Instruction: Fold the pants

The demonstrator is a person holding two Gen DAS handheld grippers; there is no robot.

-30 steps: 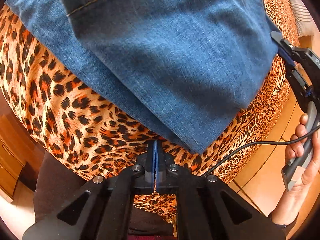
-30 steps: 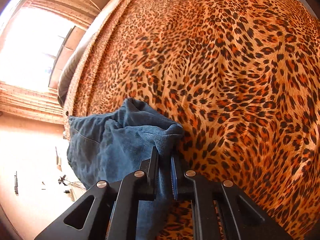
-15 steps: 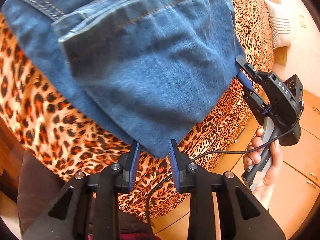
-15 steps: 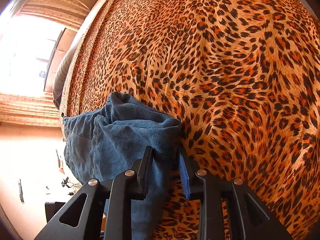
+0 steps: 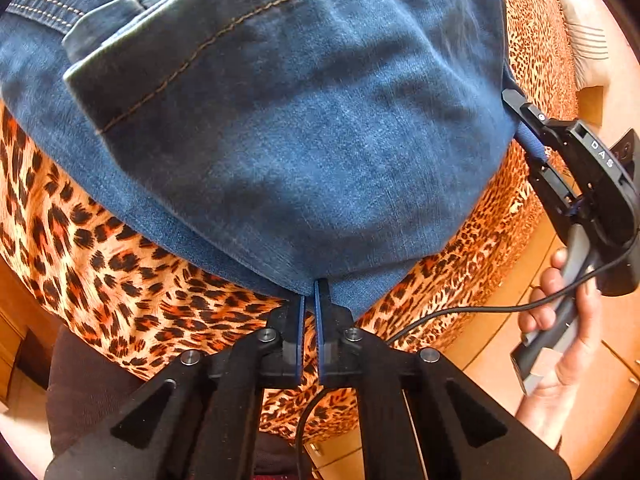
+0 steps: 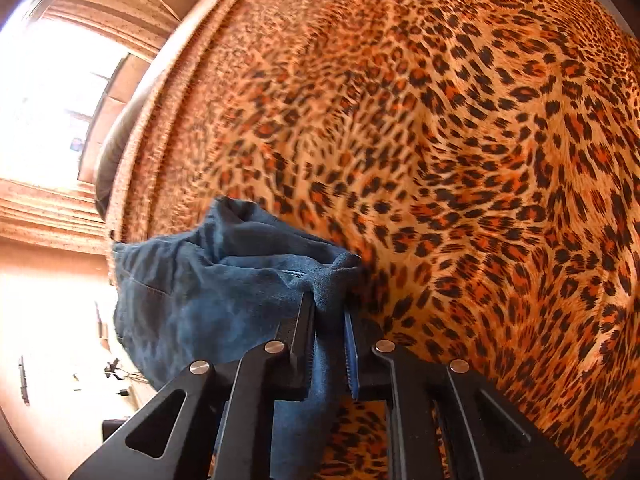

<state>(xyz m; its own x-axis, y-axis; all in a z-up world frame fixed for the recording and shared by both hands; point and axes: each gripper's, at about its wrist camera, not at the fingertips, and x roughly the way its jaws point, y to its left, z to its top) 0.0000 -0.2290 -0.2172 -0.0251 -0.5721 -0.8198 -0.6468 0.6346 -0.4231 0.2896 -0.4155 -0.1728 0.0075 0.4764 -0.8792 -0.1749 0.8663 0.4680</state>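
Left wrist view, step: both grippers hold the near edge of the jeans [image 5: 288,152], judged ready to carry a fold across the bed [image 5: 132,288].
How to do it well: lift both corners together and level, keep the edge taut between them, and lay it square on the far denim so no crease bunches.
Left gripper [image 5: 310,300]: jaws all but closed, nipping the thin bottom edge of the jeans at the near bed edge.
Right gripper [image 6: 328,320]: jaws narrow and closing, with a thick bunch of denim between them; the pads press on it.
Right hand [image 5: 560,320]: seen from the left camera, wrapped round the handle over the floor beside the bed.
Jeans: partly folded, lying on the leopard-print bed near its edge, seam and hem showing farther off.
Risk: the left nip is shallow and could slip.
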